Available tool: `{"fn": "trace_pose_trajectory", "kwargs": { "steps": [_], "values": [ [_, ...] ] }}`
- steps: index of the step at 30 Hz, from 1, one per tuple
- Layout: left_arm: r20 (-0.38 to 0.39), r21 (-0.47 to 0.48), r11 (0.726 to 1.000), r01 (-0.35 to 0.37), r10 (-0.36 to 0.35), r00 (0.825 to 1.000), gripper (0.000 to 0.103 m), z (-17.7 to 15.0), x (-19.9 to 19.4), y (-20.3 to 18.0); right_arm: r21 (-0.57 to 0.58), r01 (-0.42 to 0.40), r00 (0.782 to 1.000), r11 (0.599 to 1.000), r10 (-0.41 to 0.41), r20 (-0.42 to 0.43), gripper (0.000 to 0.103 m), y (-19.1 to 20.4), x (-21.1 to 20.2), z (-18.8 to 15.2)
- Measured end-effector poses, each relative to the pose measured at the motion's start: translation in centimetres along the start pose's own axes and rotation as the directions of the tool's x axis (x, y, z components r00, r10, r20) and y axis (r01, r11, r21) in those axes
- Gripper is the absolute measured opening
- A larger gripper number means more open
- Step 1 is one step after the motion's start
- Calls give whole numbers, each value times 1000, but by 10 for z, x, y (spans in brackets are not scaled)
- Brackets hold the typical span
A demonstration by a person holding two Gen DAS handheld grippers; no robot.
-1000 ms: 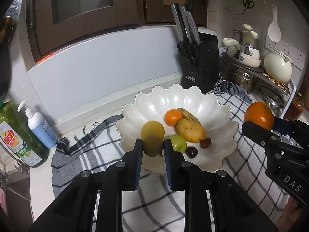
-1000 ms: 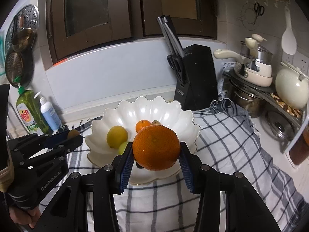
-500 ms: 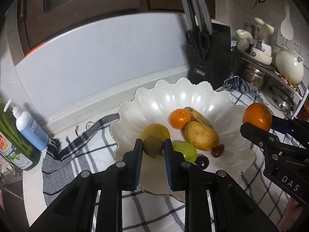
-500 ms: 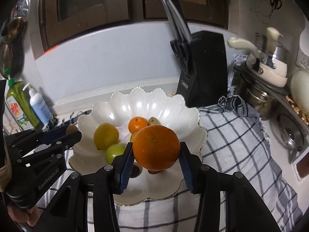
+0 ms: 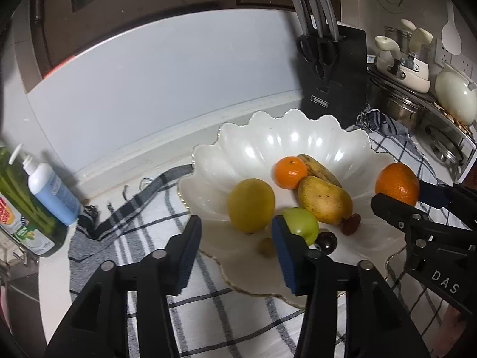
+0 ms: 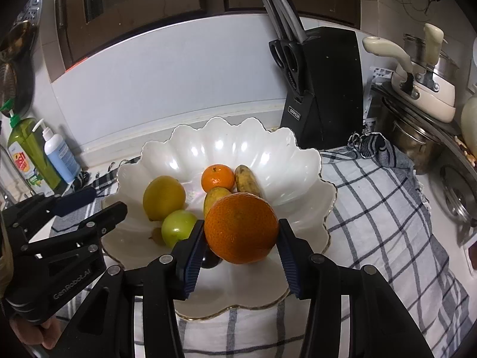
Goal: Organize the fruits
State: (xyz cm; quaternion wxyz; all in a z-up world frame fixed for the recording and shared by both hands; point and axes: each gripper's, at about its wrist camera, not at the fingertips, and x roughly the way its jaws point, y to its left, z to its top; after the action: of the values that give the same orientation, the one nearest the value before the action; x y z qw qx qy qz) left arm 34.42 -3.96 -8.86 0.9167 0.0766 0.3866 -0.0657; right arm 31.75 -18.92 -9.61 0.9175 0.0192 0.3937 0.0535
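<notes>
A white scalloped bowl (image 5: 268,140) (image 6: 226,146) sits on a checked cloth. It holds a yellow fruit (image 5: 251,204), a small orange (image 5: 290,172), a mango (image 5: 325,200), a banana (image 5: 320,168), a green fruit (image 5: 301,223), two dark fruits (image 5: 328,240) and a small brown fruit (image 5: 266,247). My left gripper (image 5: 237,246) is open and empty over the bowl's near rim, above the brown fruit. My right gripper (image 6: 238,243) is shut on a large orange (image 6: 241,228) (image 5: 397,183) over the bowl's right side.
A black knife block (image 5: 334,68) (image 6: 325,89) stands behind the bowl. Soap bottles (image 5: 26,203) (image 6: 38,155) stand at the left. Pots and a kettle (image 5: 411,89) crowd the right. The checked cloth (image 6: 387,208) covers the counter.
My left gripper has opened and dropped the small brown fruit into the bowl. Both grippers have moved closer over the bowl. The right gripper still holds the orange.
</notes>
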Motion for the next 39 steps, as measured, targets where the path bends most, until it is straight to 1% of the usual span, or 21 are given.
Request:
{"fn": "trace_pose_trajectory", "kwargs": {
  "steps": [1,2,3,4,5,8,11,13,18,20,22,25,29,32,36,39],
  "values": [
    [3,-2,1000,-4,4,1000,59,0,-2,1,0,5,1000,1000,-5,6,56,0,-2,0],
    [9,-4,1000,-10,10,1000,61,-1,-4,2,-1,13,1000,1000,-13,17,62,1,-5,0],
    [16,-5,1000,-16,16,1000,63,-1,-8,2,-2,25,999,1000,-25,34,75,2,-10,0],
    [21,-4,1000,-22,22,1000,64,-2,-11,3,-2,37,998,999,-37,54,82,4,-15,0],
    [23,-3,1000,-27,27,999,64,-3,-14,3,-3,48,996,999,-47,72,84,5,-21,-1],
    [32,-14,999,-29,29,999,67,-6,-25,6,-7,58,994,998,-57,97,85,10,-34,0],
    [50,-35,998,-48,49,998,77,-11,-40,12,-11,59,992,998,-58,114,85,15,-48,-1],
    [67,-45,997,-66,69,995,86,-14,-52,15,-11,56,991,998,-54,124,86,18,-56,-3],
    [84,-54,994,-98,102,991,89,-22,-77,19,-1,48,988,999,-48,149,88,25,-77,-10],
    [89,-63,992,-109,114,990,94,-27,-86,21,6,55,986,998,-55,159,88,27,-85,-15],
    [101,-80,987,-138,146,984,101,-33,-97,23,10,71,984,997,-71,166,89,29,-92,-19],
    [115,-85,982,-168,177,977,101,-42,-111,26,13,78,982,997,-79,172,89,33,-101,-26],
    [118,-106,979,-174,186,975,102,-55,-127,31,-2,95,977,996,-93,194,89,40,-115,-36],
    [118,-124,976,-178,192,974,103,-65,-138,34,-12,103,976,995,-99,195,91,46,-124,-43],
    [119,-130,976,-173,188,975,103,-79,-152,34,1,94,976,996,-93,197,92,50,-137,-56],
    [124,-135,975,-176,193,973,103,-92,-163,33,3,106,972,994,-105,209,92,53,-149,-67]
  ]
}}
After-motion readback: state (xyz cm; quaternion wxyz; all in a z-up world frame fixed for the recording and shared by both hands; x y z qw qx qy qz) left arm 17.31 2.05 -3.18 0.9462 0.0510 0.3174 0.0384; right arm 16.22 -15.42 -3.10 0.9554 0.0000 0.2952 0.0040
